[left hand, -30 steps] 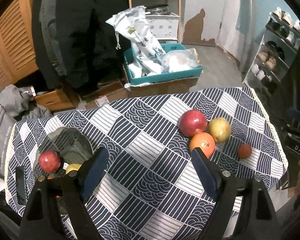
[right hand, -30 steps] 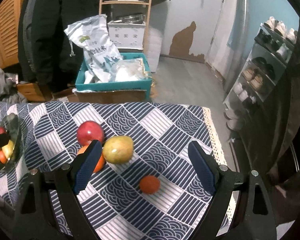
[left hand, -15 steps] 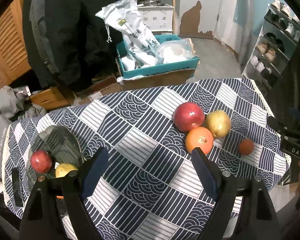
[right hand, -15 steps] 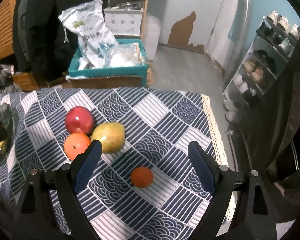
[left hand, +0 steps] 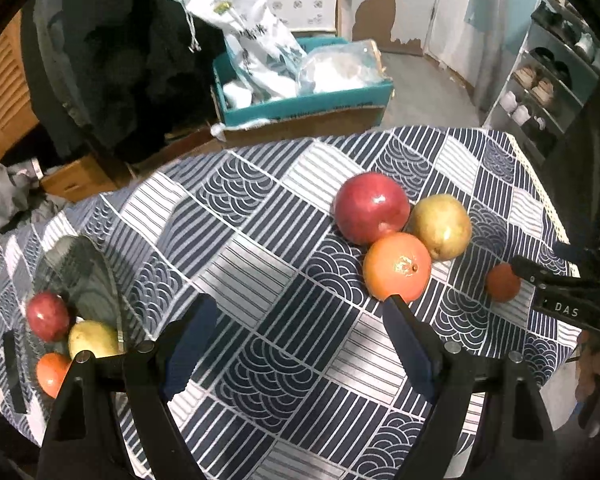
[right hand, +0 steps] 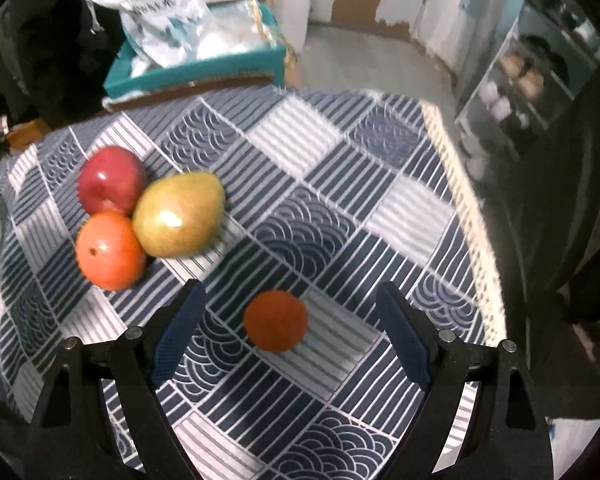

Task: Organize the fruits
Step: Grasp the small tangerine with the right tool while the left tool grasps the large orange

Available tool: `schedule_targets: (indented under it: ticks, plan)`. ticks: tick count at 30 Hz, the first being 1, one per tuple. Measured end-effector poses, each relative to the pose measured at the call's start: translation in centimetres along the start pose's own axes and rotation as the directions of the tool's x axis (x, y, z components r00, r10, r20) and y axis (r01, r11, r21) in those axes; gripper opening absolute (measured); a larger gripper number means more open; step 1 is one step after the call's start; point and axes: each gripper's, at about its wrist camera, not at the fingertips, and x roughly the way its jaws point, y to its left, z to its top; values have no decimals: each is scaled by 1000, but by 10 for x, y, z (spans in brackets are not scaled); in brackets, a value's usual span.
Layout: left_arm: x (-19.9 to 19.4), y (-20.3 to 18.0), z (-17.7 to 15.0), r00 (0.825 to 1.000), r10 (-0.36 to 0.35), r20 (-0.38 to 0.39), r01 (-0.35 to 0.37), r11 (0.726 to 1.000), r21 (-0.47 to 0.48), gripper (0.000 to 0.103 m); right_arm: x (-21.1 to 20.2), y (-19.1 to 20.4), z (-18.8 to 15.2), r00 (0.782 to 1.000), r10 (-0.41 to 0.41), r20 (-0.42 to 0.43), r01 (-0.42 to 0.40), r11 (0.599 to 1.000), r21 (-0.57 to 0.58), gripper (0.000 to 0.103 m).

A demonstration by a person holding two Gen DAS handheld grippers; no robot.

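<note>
On the patterned tablecloth (left hand: pixel 260 264) lie a red apple (left hand: pixel 370 208), a yellow-green pear (left hand: pixel 442 226), an orange (left hand: pixel 398 266) and a small tangerine (left hand: pixel 500 282). A glass bowl (left hand: pixel 84 276) at the left holds a small red apple (left hand: pixel 46 316), a yellow fruit (left hand: pixel 92 338) and an orange fruit (left hand: pixel 50 372). My left gripper (left hand: pixel 300 336) hangs open above bare cloth, its right finger just below the orange. My right gripper (right hand: pixel 290 326) is open, with the tangerine (right hand: pixel 276 326) between its fingers, untouched. Beside it lie the pear (right hand: pixel 178 214), apple (right hand: pixel 110 180) and orange (right hand: pixel 108 250).
The table's fringed right edge (right hand: pixel 464 184) drops off near the tangerine. Behind the table stand a teal box (left hand: pixel 304 100) with white bags, a dark coat (left hand: pixel 112 60) and a shoe rack (left hand: pixel 548 72). The right gripper's body (left hand: pixel 568 296) shows at the left wrist view's right edge.
Both grippers have sunk toward the table, so the fruits look larger. The tangerine has come in between the right gripper's fingers. Both sets of jaws kept the same width.
</note>
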Motion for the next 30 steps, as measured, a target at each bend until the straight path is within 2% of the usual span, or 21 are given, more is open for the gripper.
schedule_targets:
  ticks: [5, 13, 19, 21, 22, 26, 30]
  plan:
    - [22, 0, -2, 998, -40, -45, 38, 999, -39, 86, 26, -4, -7, 997, 18, -70, -17, 1000, 19, 87]
    - [41, 3, -3, 997, -41, -71, 37, 998, -56, 86, 51, -6, -17, 991, 11, -133, -8, 1000, 19, 81]
    - [45, -4, 0, 995, -70, -66, 66, 996, -54, 86, 59, -4, -21, 987, 45, -156, -42, 999, 22, 64]
    - [46, -9, 2, 995, -83, -62, 80, 996, -48, 86, 59, -2, -21, 986, 69, -153, -67, 998, 22, 48]
    - [46, -12, 4, 994, -90, -62, 88, 995, -43, 86, 58, -1, -21, 985, 83, -151, -81, 997, 18, 45]
    - [51, -28, 9, 992, -108, -70, 107, 994, -17, 86, 55, 8, -23, 988, 52, -147, -55, 998, -19, 44]
    - [58, -41, 14, 987, -133, -85, 133, 991, 0, 86, 47, 6, -18, 994, 41, -104, -43, 999, -12, 44]
